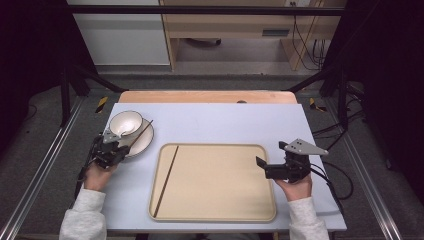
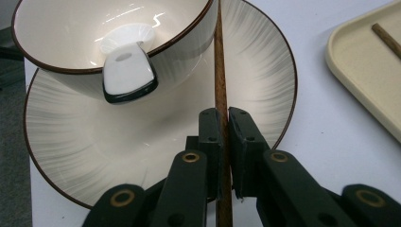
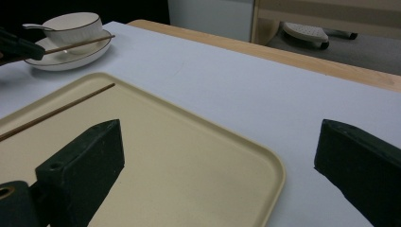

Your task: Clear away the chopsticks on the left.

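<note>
Left claw point(image 2: 222, 124) clenched on chopstick point(image 2: 220, 71), which lies across plate point(image 2: 265, 75) just beside bowl point(image 2: 56, 28). Second chopstick point(image 1: 166, 180) in tray point(image 1: 220, 218), beside plate. Right claw point(image 1: 260, 165) released, over tray's far edge from plate.

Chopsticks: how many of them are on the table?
2. One chopstick lies loose along the left side of the tray. The other chopstick rests across the plate beside the bowl, clamped in the left gripper.
</note>
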